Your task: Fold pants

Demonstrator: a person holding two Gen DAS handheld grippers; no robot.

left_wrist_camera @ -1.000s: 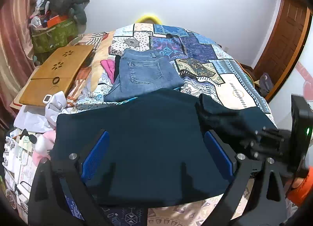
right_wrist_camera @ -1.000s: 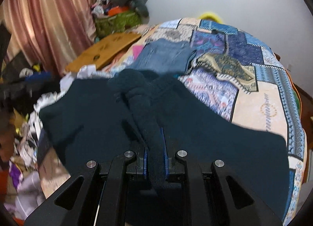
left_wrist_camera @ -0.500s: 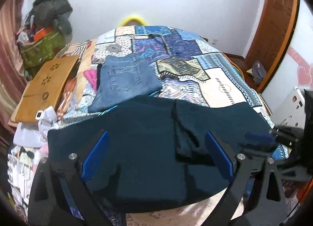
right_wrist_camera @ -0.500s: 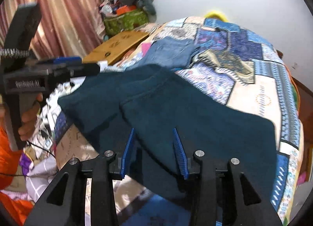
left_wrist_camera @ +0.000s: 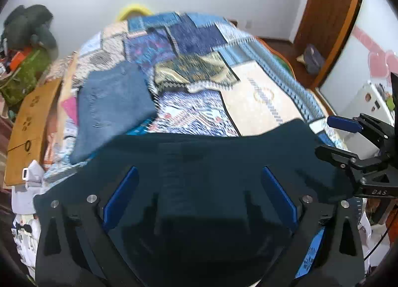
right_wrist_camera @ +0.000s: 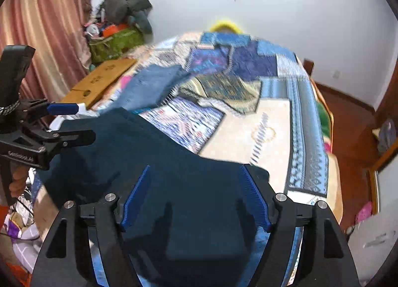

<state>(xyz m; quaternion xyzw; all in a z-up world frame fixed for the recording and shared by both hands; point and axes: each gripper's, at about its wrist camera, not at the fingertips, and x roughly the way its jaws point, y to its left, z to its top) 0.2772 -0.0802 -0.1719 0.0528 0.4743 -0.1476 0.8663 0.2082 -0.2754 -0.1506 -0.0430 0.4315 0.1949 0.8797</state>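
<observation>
Dark teal pants [left_wrist_camera: 199, 162] lie spread flat across the near end of the bed; they also show in the right wrist view [right_wrist_camera: 154, 162]. My left gripper [left_wrist_camera: 199, 195] is open and empty just above the pants' near edge. My right gripper [right_wrist_camera: 196, 195] is open and empty over the pants' right end. The right gripper also shows at the right edge of the left wrist view [left_wrist_camera: 335, 138], and the left gripper at the left edge of the right wrist view [right_wrist_camera: 72, 123].
Folded blue jeans [left_wrist_camera: 112, 105] lie further back on the patchwork bedspread [left_wrist_camera: 261, 98]. A wooden lap tray [left_wrist_camera: 29, 123] and loose clothes sit at the bed's left side. A wooden door [left_wrist_camera: 325, 21] stands at the right, and curtains [right_wrist_camera: 44, 33] hang at the left.
My right gripper let go of the bunched pants fold and opened wide. The fold dropped and the pants now lie flat. Both grippers drew back toward the bed's near edge.
</observation>
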